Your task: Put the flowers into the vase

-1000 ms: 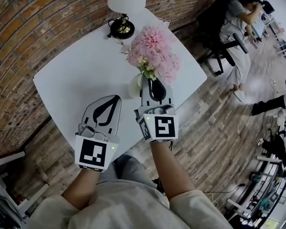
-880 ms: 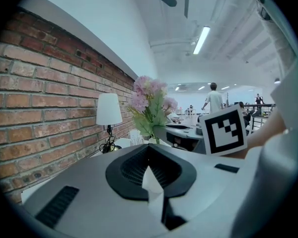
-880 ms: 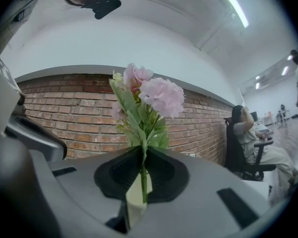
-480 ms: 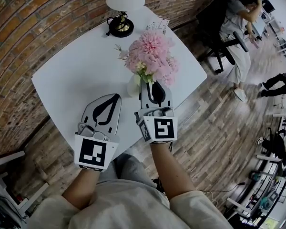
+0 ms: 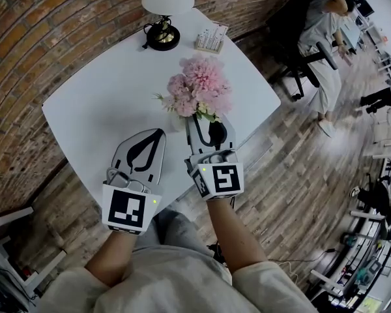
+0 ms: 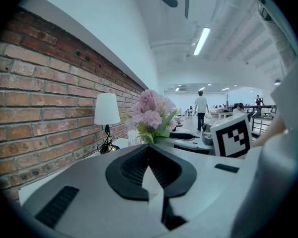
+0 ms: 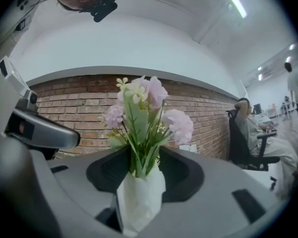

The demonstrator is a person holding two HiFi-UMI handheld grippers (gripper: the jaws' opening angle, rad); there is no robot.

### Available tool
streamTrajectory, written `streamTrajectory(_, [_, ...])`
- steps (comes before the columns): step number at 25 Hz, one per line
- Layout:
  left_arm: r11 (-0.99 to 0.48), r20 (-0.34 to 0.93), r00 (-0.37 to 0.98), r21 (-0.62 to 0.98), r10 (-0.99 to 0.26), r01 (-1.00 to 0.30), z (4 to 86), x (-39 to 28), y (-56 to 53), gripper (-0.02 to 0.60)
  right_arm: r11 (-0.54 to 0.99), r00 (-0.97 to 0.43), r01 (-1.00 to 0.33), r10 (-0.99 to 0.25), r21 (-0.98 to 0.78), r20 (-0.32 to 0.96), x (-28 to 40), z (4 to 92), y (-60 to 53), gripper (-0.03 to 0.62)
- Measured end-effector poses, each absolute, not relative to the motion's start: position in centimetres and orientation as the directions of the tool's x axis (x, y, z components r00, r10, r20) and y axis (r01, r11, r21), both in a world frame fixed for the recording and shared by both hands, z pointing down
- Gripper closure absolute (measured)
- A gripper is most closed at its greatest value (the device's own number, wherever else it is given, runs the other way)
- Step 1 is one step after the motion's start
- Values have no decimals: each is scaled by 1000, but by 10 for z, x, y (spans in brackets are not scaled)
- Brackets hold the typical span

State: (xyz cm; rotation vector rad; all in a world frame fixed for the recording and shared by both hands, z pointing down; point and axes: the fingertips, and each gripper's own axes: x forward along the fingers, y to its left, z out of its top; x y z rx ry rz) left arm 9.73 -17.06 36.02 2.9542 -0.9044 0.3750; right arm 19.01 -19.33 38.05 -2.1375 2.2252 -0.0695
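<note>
A bunch of pink flowers (image 5: 199, 93) with green stems stands in a white vase (image 7: 139, 197) on the white table (image 5: 104, 96). My right gripper (image 5: 205, 117) sits just in front of the bunch, pointing level at it. Its jaws are opening: in the right gripper view the stems (image 7: 141, 155) and the vase's mouth lie between them, and the pads stand off to either side. My left gripper (image 5: 158, 134) rests to the left of the vase, shut with nothing in it. In the left gripper view the flowers (image 6: 151, 113) rise beyond its closed tips (image 6: 149, 155).
A white-shaded lamp (image 5: 164, 18) with a black base stands at the table's far edge, with a small card holder (image 5: 210, 39) to its right. A brick wall runs along the left. A person sits on an office chair (image 5: 319, 31) past the table's right corner.
The flowers have come down and toward me, their stems sinking into the vase. My right gripper dropped slightly with them and its jaws have spread. The left gripper has not moved.
</note>
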Motion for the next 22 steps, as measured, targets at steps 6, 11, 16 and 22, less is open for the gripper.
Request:
streamTrajectory(6, [-831,235,802,-47,-549,-555,359,99,-166,578,72,-73,-991,-997,-114,-2,193,383,-189,368])
streamTrajectory(11, [-832,235,803,-44,-547,-553,357,99,-163,578,91,-90,-985,-996,-144,-13,193,380,-188,336])
streamTrajectory(16, [-831,231,804,-46,-548,-554,356,99,-161,578,103,-100,-979,-995,-177,-24,195,375,-187,307])
streamTrajectory(22, [-832,227,805,-47,-548,-553,354,99,-159,578,119,-121,-979,-993,-168,-1,192,378,-186,270])
